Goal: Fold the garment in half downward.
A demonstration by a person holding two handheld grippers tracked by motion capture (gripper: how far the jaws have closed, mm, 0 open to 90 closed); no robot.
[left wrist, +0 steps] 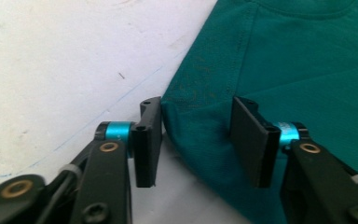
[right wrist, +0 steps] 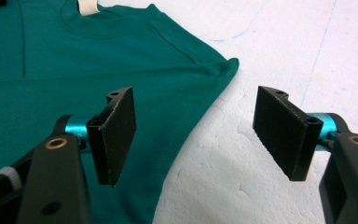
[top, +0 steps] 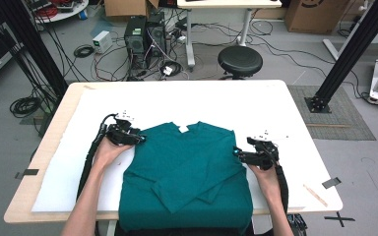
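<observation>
A teal T-shirt (top: pixel 187 167) lies flat on the white foam board (top: pixel 226 103), collar away from me, its sleeves folded in over the front. My left gripper (top: pixel 139 139) sits at the shirt's left shoulder corner. In the left gripper view the jaws (left wrist: pixel 196 135) stand apart around the folded shoulder edge of the shirt (left wrist: pixel 284 60); one pad (left wrist: pixel 149 140) touches the edge and the cloth is not squeezed. My right gripper (top: pixel 237 155) is at the shirt's right side, jaws (right wrist: pixel 196 126) wide open, one over the shirt (right wrist: pixel 74 60), one over the board.
The board covers most of a wooden table (top: pixel 49 147). The shirt's hem hangs over the near edge. Behind the table stand a black stool (top: pixel 239 60), computer towers (top: pixel 145 34) and cables on the floor. Black frame posts (top: pixel 347 54) rise at both sides.
</observation>
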